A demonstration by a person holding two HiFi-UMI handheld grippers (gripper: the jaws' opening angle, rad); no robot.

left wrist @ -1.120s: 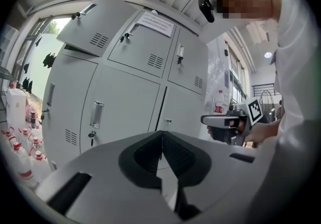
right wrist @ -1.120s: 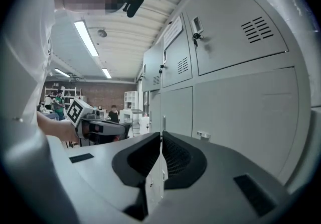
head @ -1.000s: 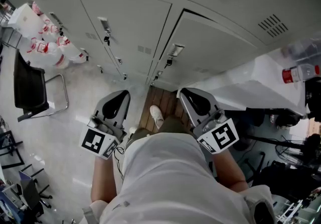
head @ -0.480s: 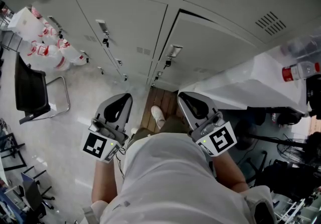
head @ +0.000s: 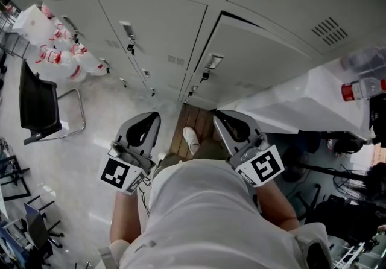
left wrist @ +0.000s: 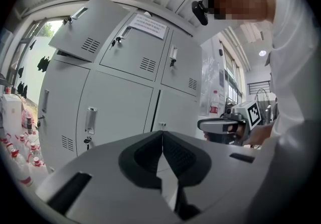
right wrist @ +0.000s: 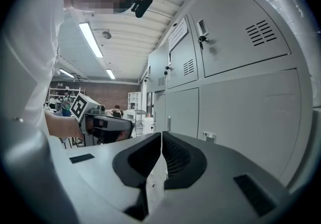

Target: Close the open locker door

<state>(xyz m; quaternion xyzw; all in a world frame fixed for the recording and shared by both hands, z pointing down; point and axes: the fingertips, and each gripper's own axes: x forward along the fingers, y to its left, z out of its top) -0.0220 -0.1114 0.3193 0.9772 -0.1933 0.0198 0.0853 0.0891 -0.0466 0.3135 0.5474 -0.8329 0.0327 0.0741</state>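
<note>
Grey metal lockers fill the wall ahead. In the left gripper view an upper-left locker door [left wrist: 88, 34] stands swung out from its frame. In the head view the lower door [head: 265, 56] ahead of my right gripper shows a dark gap along its top and left edges. My left gripper [head: 151, 117] and right gripper [head: 220, 114] are held level at waist height, short of the lockers and touching nothing. The left gripper [left wrist: 163, 133] is shut with nothing between its pads. The right gripper [right wrist: 161, 135] is shut too; its jaws have just closed the last bit, empty.
White bottles with red labels [head: 57, 44] are heaped by the lockers at the left, next to a black chair [head: 39, 105]. A table under a white cover [head: 301, 102] with a red-capped bottle [head: 362, 88] stands at the right. Keys hang in several locks [head: 128, 44].
</note>
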